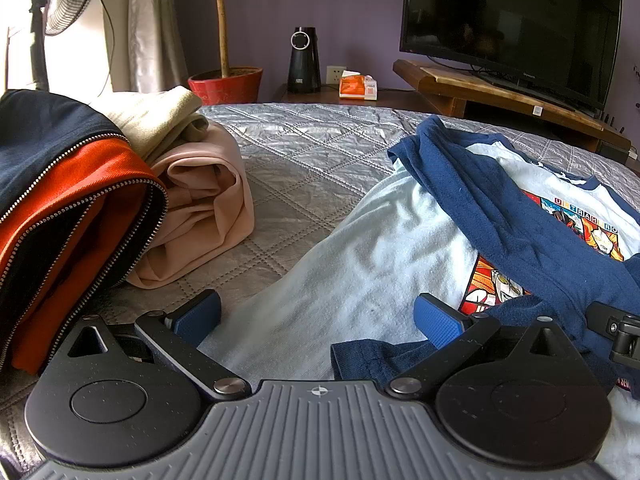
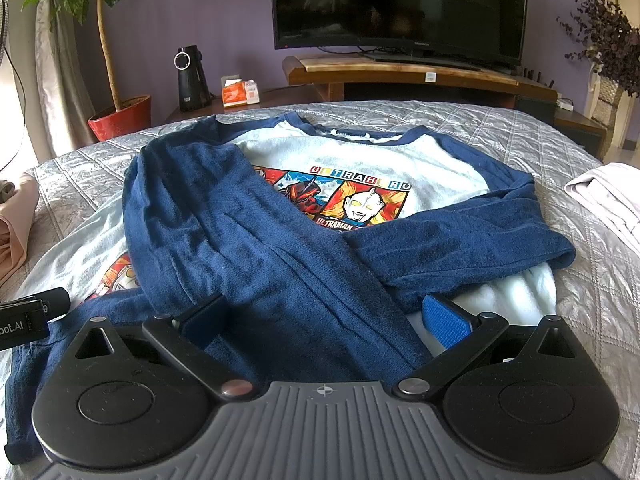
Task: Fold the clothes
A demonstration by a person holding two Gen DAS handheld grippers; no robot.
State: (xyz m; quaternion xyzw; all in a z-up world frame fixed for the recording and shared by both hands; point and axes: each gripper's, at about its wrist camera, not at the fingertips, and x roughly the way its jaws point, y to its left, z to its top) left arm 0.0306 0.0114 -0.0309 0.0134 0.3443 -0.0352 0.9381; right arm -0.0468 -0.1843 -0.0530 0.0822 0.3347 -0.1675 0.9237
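Observation:
A pale blue sweatshirt (image 2: 400, 160) with navy sleeves and a comic print lies face up on the quilted bed (image 2: 520, 128). Both sleeves are folded across its front; the left sleeve (image 2: 240, 232) lies over the right sleeve (image 2: 480, 240). My right gripper (image 2: 324, 320) is open just above the crossed sleeves, nothing pinched. My left gripper (image 1: 318, 318) is open over the sweatshirt's pale side (image 1: 380, 248), close to its navy hem (image 1: 360, 356). Each gripper shows at the edge of the other's view: right gripper (image 1: 616, 332), left gripper (image 2: 28, 320).
Left of the sweatshirt sits a pile: a navy and orange zip jacket (image 1: 72, 208), a pink garment (image 1: 200, 208) and a beige one (image 1: 160, 116). A white garment (image 2: 608, 196) lies at the right. Beyond the bed are a TV (image 2: 400, 0), a wooden stand (image 2: 400, 72) and a potted plant (image 1: 226, 84).

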